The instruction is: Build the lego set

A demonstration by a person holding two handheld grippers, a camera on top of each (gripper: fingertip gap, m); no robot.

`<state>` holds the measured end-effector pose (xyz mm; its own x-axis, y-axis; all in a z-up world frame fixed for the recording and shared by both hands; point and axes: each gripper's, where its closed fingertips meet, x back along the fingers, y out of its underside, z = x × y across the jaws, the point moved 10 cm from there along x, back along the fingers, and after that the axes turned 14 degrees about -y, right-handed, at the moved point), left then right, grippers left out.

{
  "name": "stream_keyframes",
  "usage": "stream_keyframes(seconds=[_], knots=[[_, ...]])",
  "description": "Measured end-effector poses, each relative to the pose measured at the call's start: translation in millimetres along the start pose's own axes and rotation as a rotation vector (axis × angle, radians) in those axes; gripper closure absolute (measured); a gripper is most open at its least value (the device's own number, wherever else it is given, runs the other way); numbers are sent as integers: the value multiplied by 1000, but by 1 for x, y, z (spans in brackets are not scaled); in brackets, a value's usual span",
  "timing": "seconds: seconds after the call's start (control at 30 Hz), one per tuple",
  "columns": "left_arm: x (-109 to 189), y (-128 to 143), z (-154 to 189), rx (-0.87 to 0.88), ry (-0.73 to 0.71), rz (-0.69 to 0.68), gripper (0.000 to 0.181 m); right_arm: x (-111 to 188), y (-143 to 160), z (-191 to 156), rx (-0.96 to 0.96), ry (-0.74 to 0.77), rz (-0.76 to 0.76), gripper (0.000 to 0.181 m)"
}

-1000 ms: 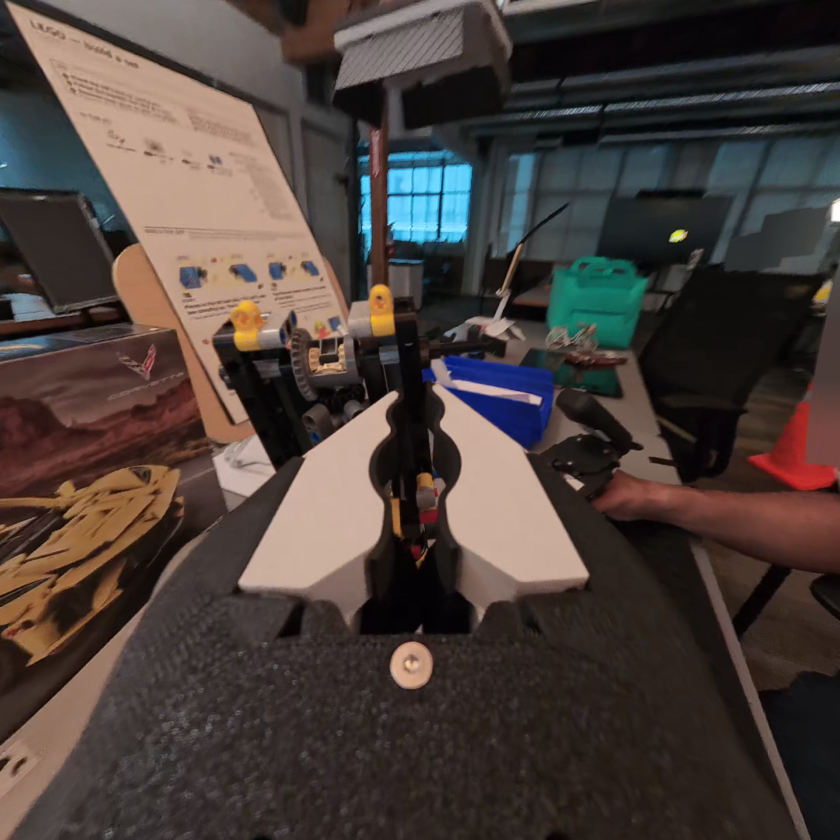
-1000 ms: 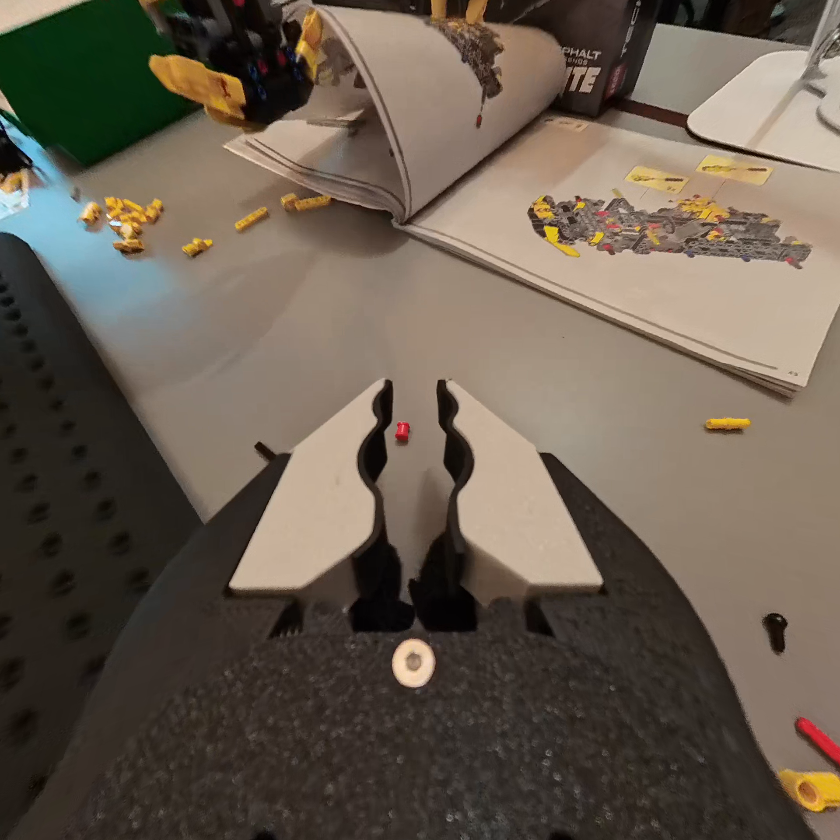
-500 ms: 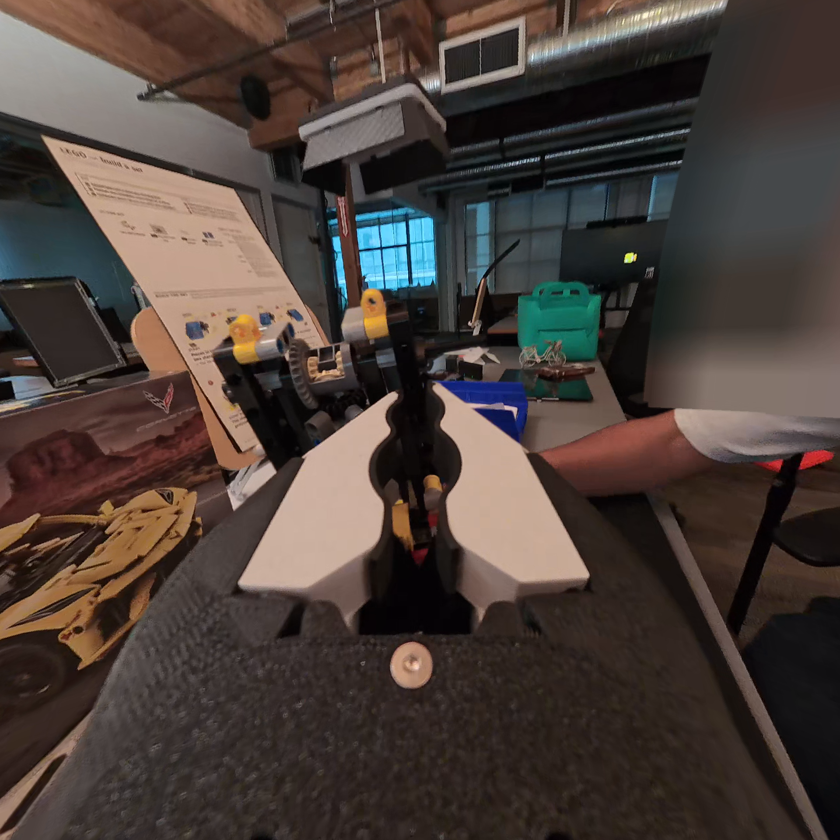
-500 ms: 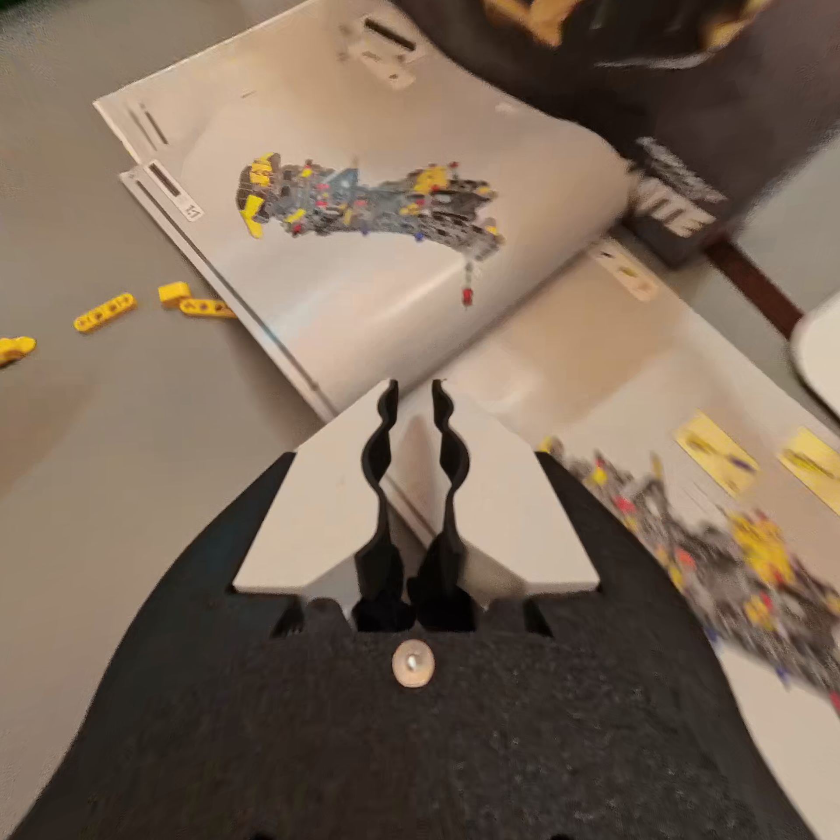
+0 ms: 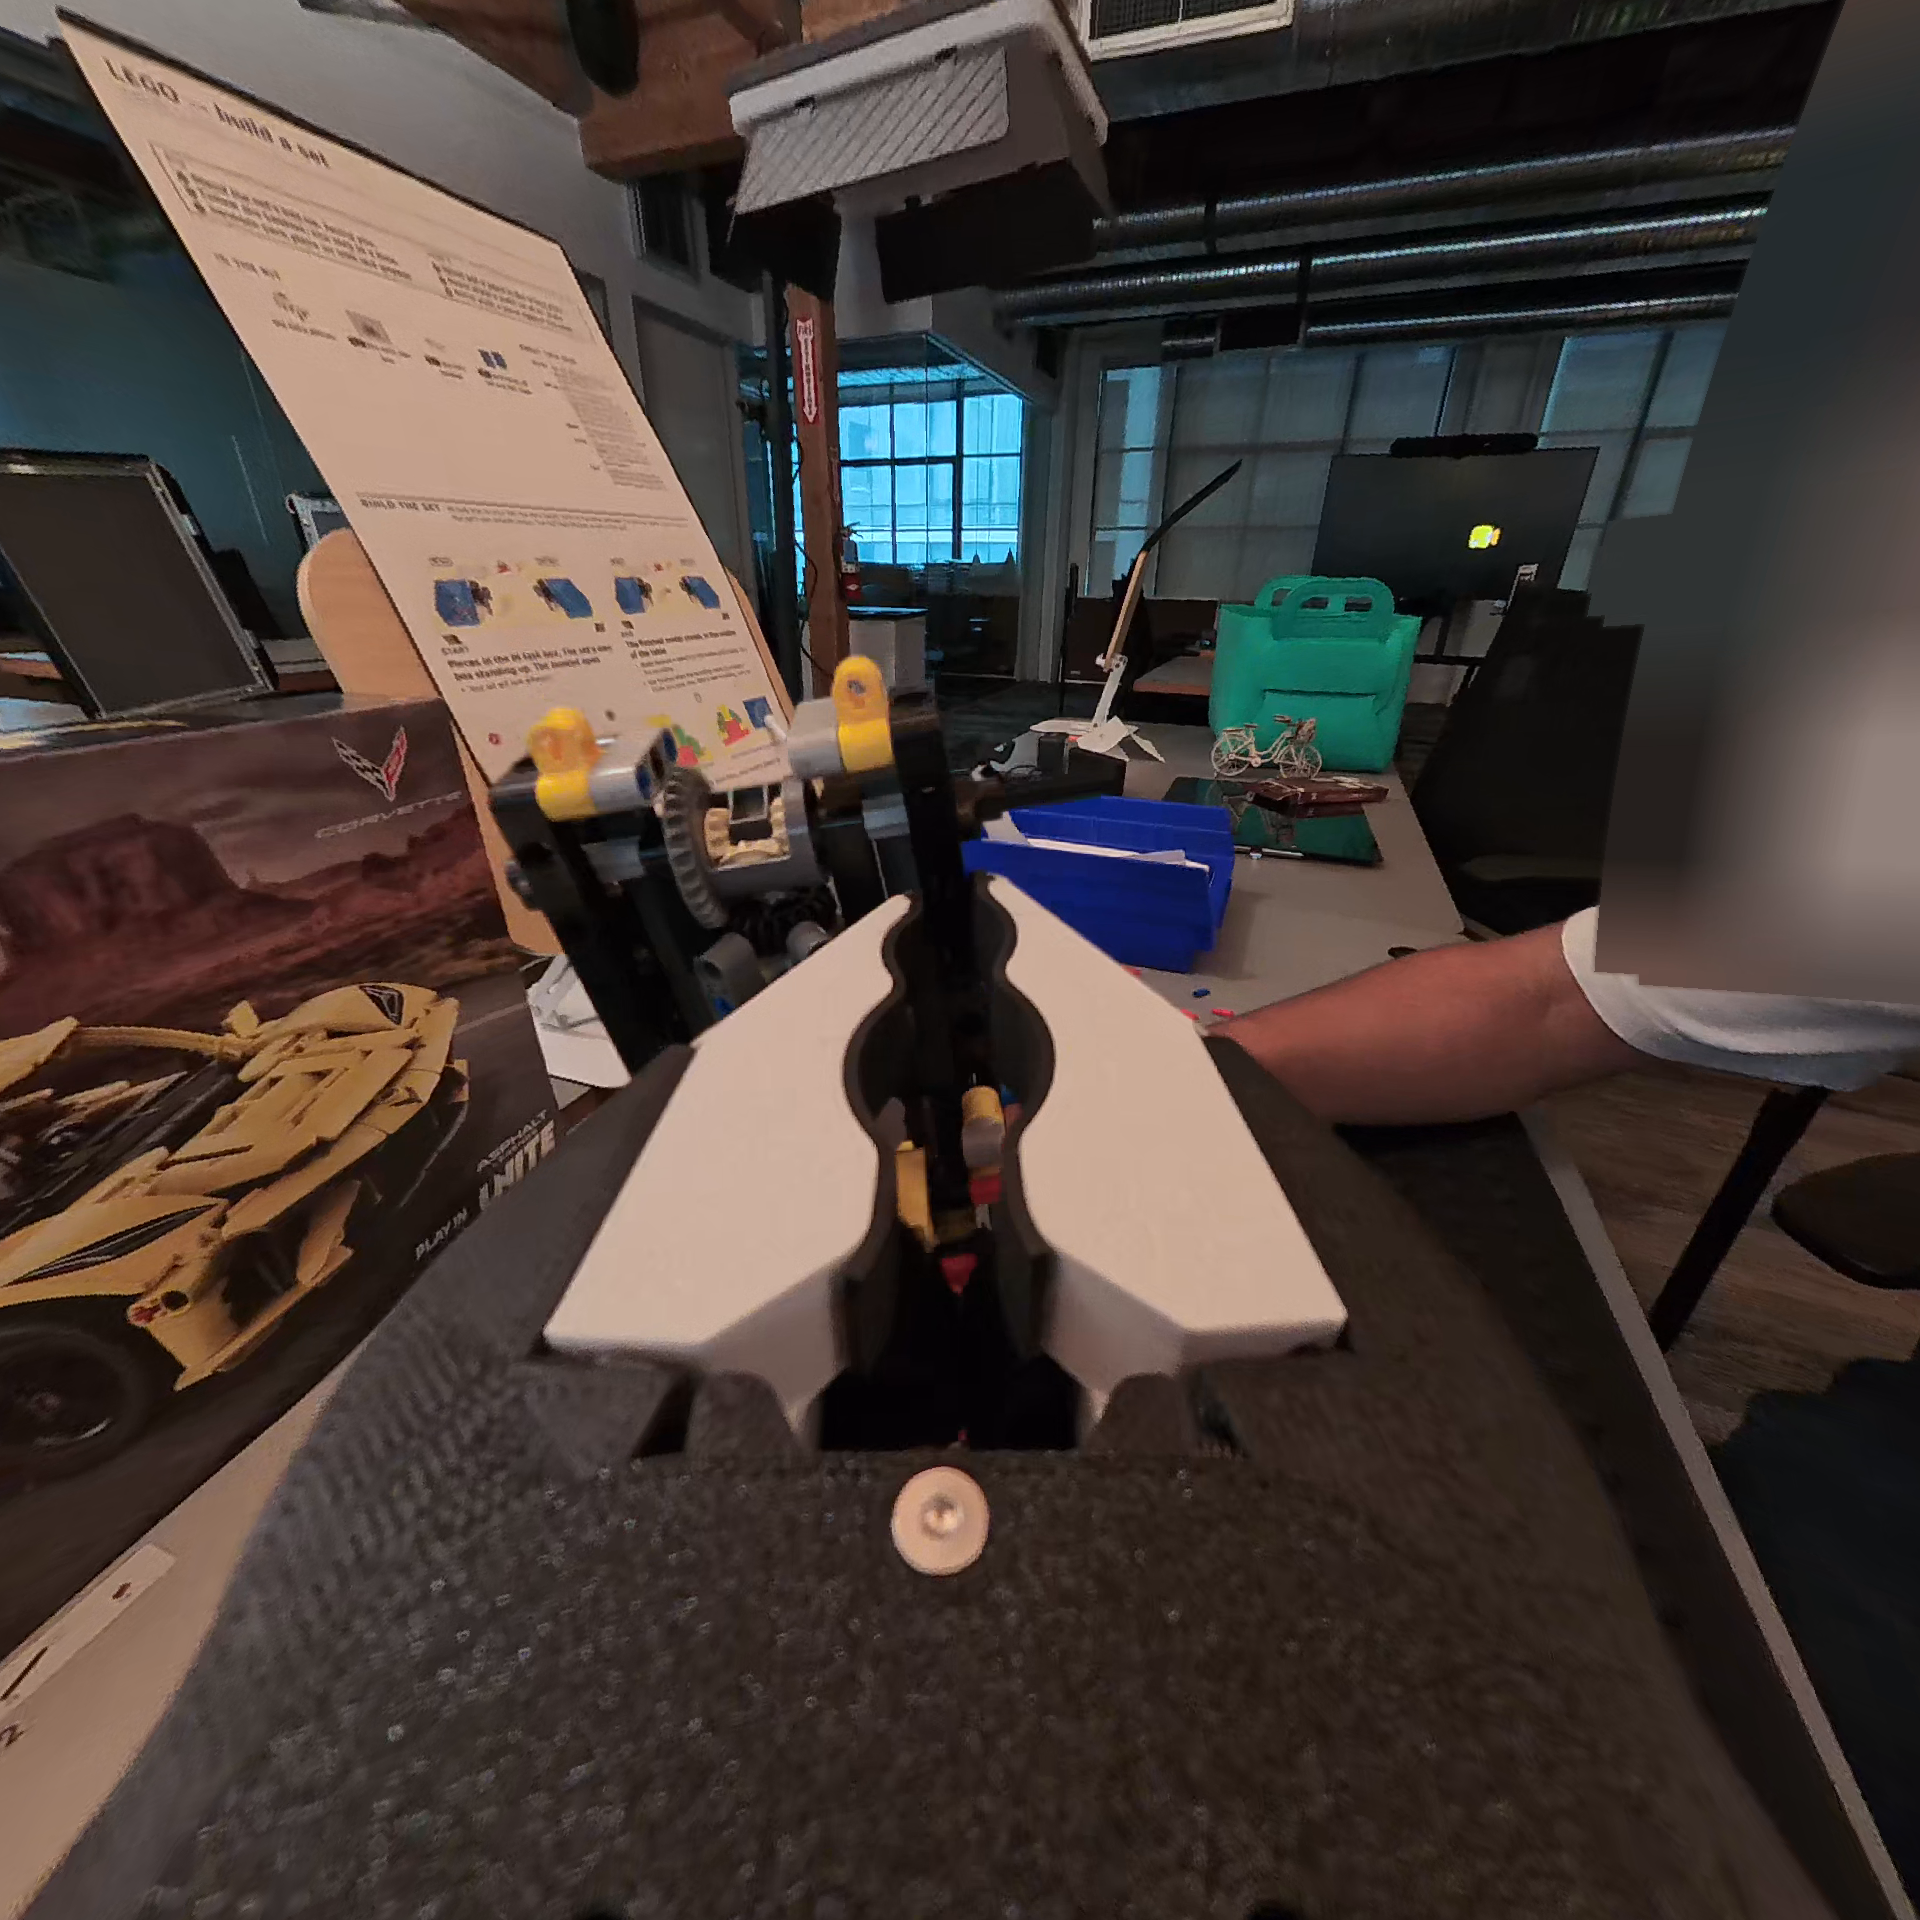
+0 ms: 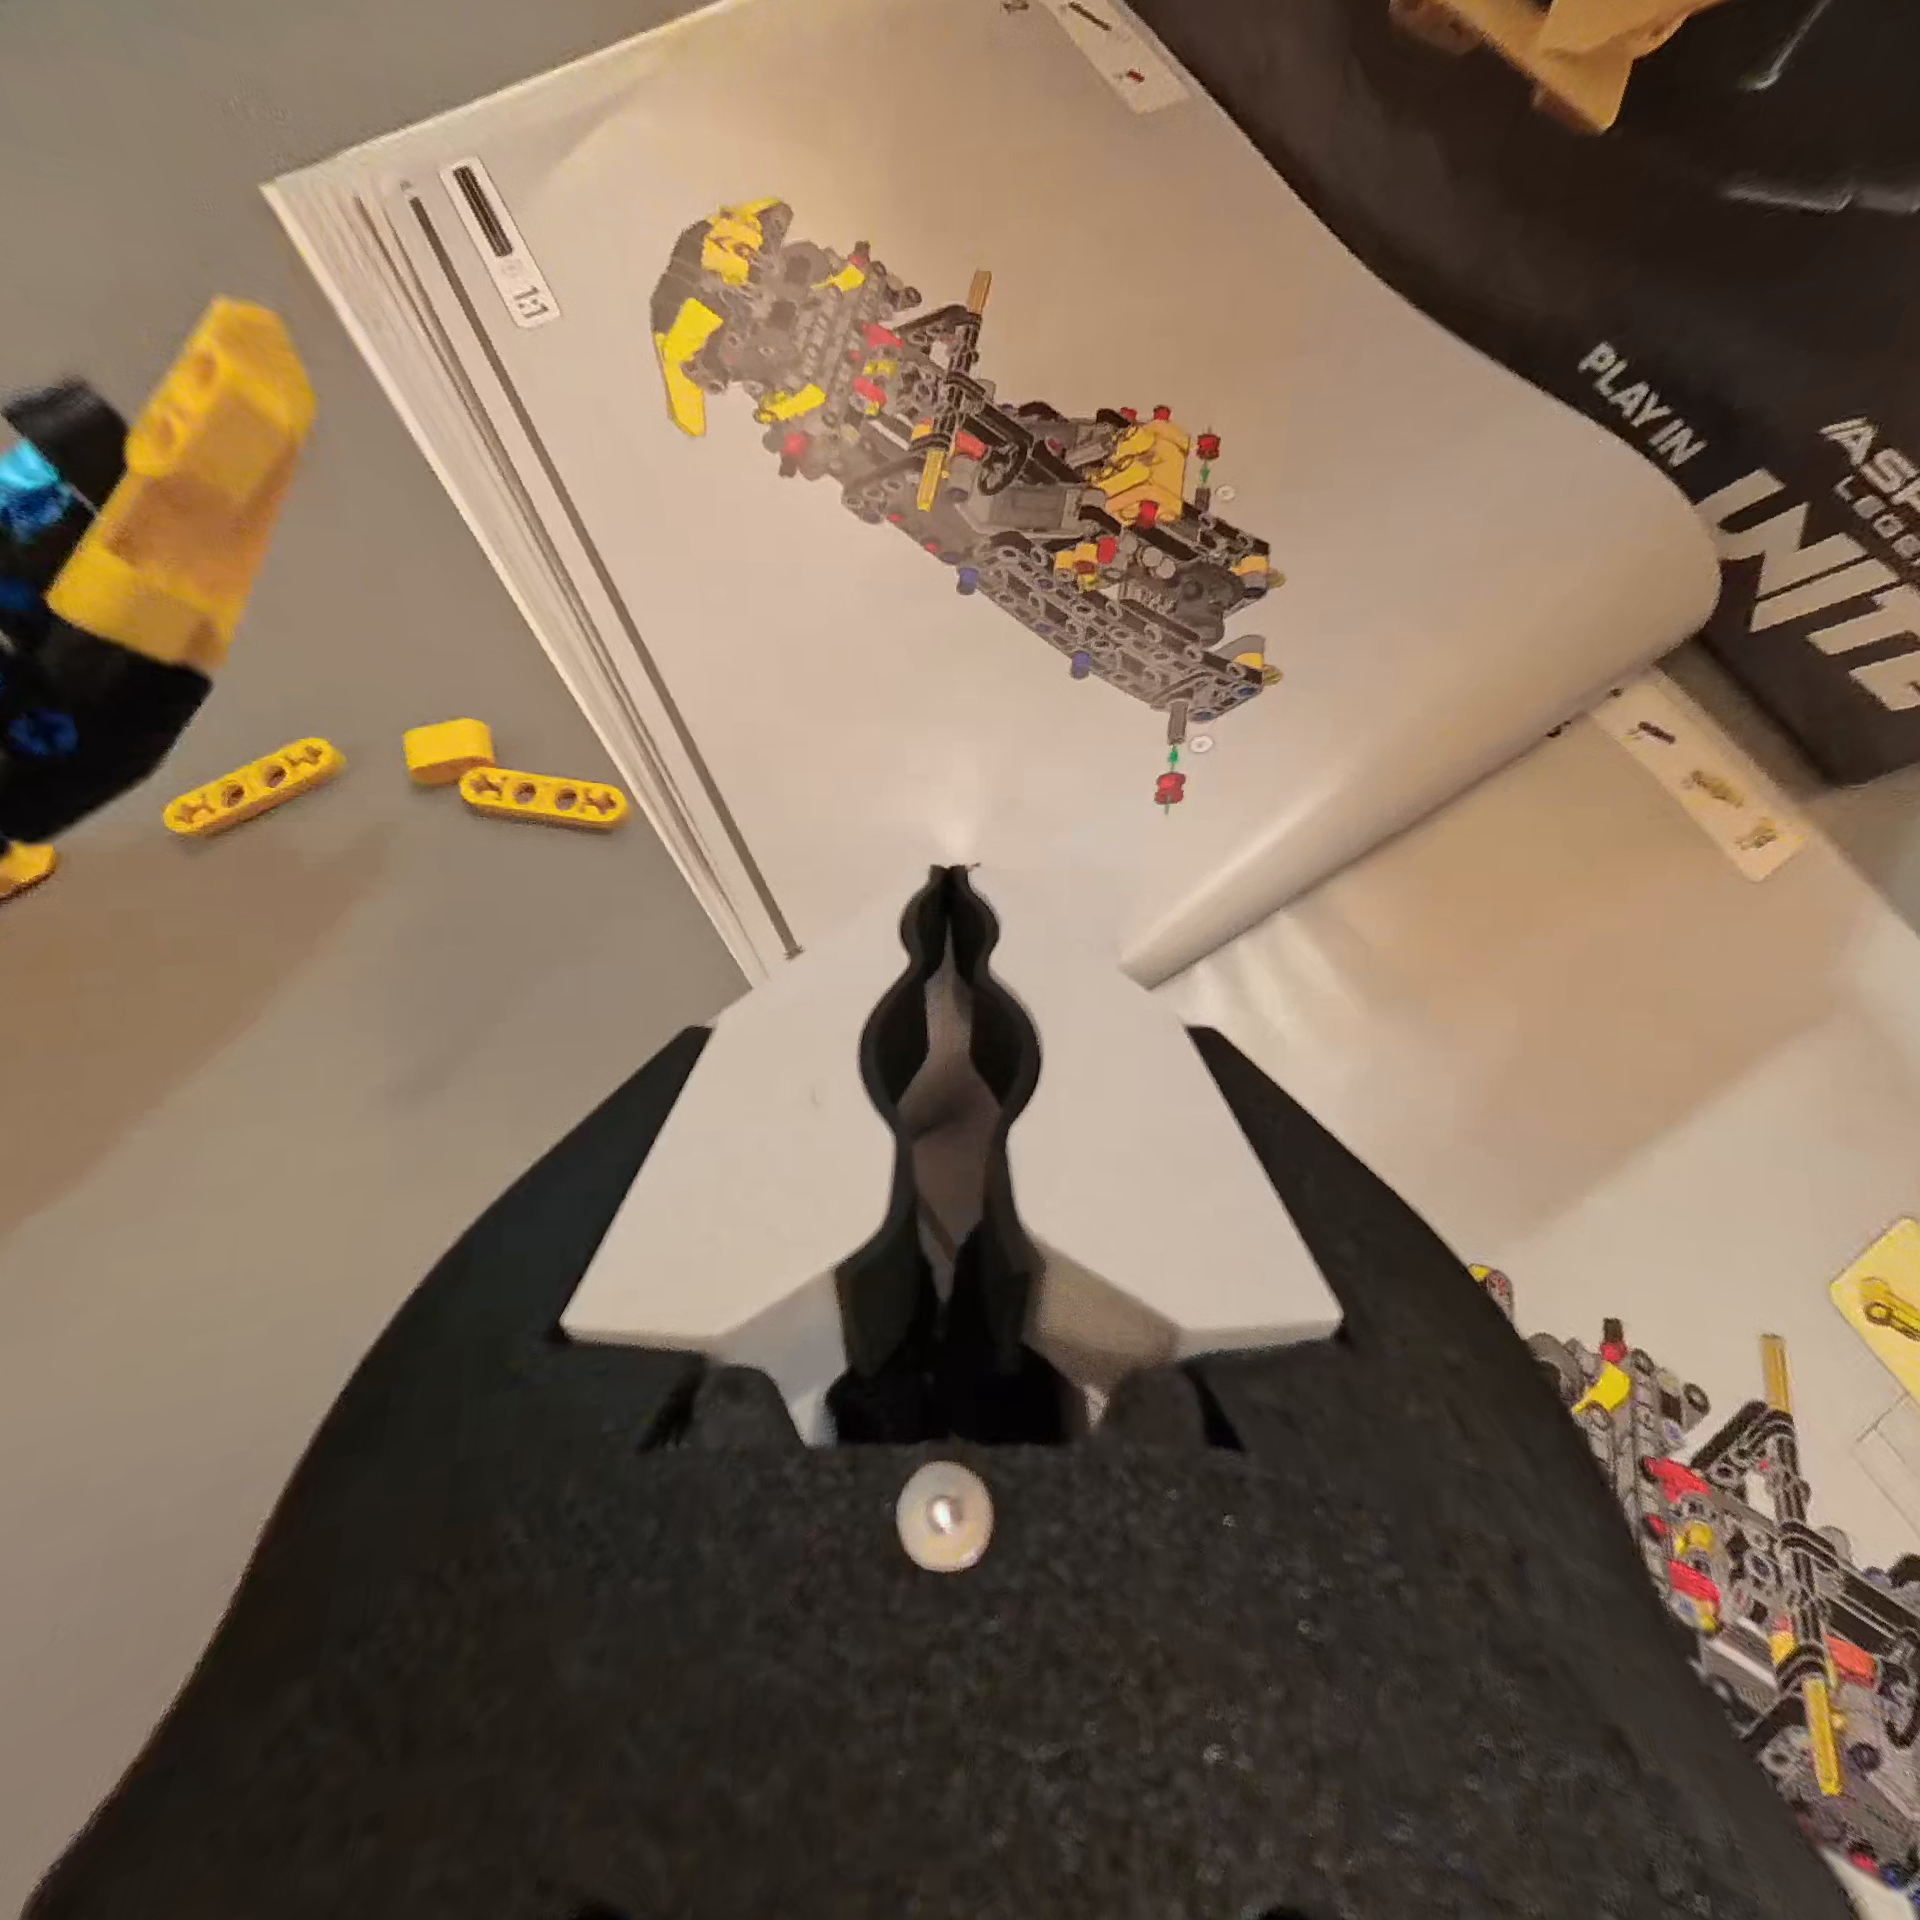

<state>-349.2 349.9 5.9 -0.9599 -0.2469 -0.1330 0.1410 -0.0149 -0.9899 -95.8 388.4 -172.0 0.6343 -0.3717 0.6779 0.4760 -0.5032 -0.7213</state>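
Pinching a black beam of the part-built lego assembly [image 5: 727,862] and lifting it clear of the table, the left gripper [image 5: 948,914] is judged to carry something light, rigid yet apt to pop apart, while the right gripper [image 6: 952,875], tips pressed together on nothing visible, is held over the instruction booklet [image 6: 1039,675].

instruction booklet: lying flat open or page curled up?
Open, not flat: the instruction booklet has one page bowed up off the spread, its rounded edge by the set box.
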Motion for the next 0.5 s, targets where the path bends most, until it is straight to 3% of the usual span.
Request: stream_keyframes(seconds=[0.5], knots=[[-20, 30, -13, 168, 84, 10, 174, 4, 2, 5, -73, -86, 90, 181]])
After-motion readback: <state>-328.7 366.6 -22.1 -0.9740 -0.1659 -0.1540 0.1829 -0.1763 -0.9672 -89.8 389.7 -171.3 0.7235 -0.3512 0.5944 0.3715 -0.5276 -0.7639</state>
